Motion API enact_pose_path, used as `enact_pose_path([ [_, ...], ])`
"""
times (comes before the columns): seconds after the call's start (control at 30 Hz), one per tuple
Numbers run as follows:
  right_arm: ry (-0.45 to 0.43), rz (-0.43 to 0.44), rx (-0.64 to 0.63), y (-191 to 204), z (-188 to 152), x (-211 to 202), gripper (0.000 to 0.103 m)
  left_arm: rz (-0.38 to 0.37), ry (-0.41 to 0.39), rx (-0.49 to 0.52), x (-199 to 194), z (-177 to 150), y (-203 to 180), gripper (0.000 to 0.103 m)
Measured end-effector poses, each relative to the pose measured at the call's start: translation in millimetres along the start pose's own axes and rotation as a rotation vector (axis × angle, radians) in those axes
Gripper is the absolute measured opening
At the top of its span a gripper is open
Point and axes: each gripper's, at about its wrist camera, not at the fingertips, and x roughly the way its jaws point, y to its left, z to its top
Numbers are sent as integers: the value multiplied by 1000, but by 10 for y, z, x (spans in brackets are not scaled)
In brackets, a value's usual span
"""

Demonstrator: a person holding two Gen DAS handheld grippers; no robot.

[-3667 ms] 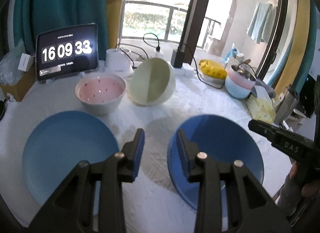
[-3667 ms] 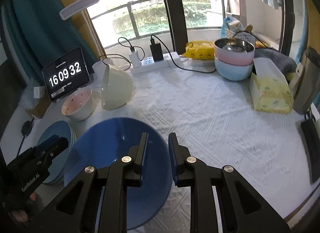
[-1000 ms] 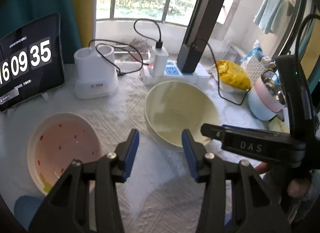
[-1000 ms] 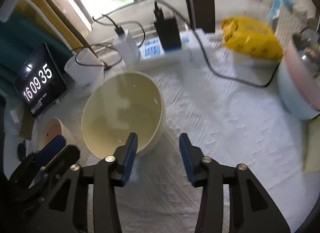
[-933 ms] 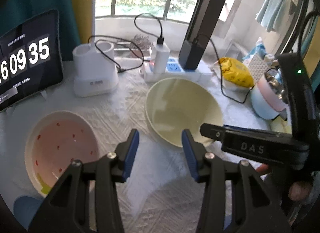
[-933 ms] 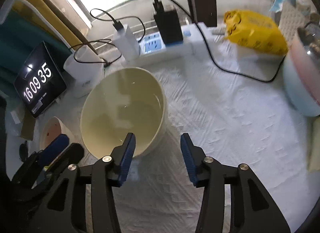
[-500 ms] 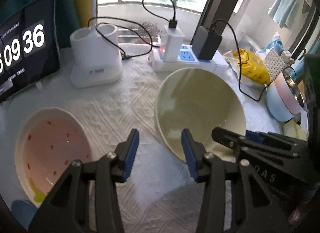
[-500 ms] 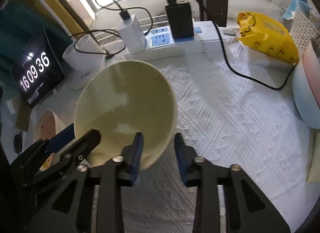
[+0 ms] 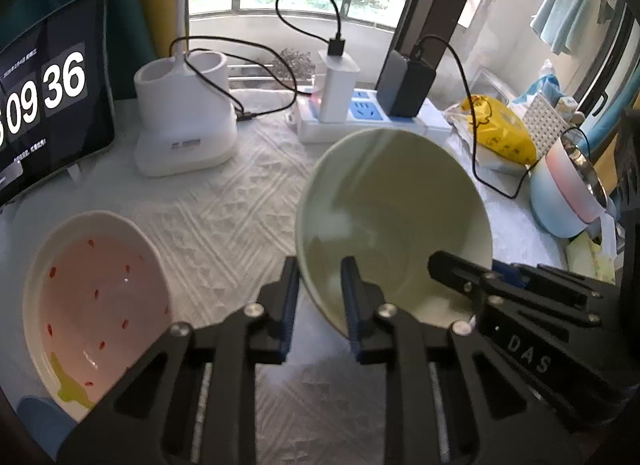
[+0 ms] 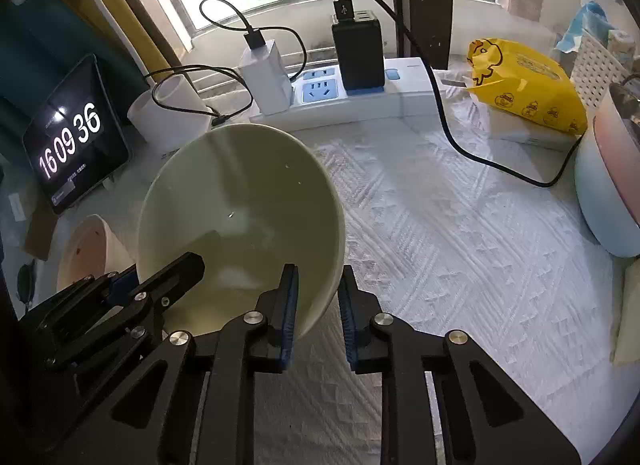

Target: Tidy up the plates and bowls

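A pale green bowl (image 9: 392, 217) is tilted toward me on the white tablecloth; it also shows in the right wrist view (image 10: 240, 221). My left gripper (image 9: 318, 297) straddles its near left rim, one finger inside and one outside. My right gripper (image 10: 316, 301) straddles its near right rim the same way. Both pairs of jaws stand close around the rim wall. A pink bowl with red specks (image 9: 96, 305) sits upright to the left, also seen in the right wrist view (image 10: 86, 253). A light blue plate edge (image 9: 40, 421) shows at the bottom left.
A power strip with chargers and cables (image 10: 340, 97) lies behind the bowl. A white holder (image 9: 184, 125) and a clock tablet (image 9: 44, 105) stand at the back left. A yellow packet (image 10: 524, 89) and stacked pink and blue bowls (image 10: 608, 185) sit at the right.
Both grippers have moved in onto the green bowl's rim and narrowed around it. The bowl has tipped up further. The clock went from 16:09:35 to 16:09:36.
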Motion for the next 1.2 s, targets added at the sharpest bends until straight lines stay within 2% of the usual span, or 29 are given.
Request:
enact_pose_path([
  [0.3,-46,-2,-3,10,-65,-147,18,-12,-36,11,-113,-49,-12,21],
  [0.73,-101,28,11,52,-108,-471,18,-3,-133,56,-507,-65,-50,21],
  [1.2,-154,38,0,218,-232,-868,18,-7,-195,70,-893,-188,-56,21],
])
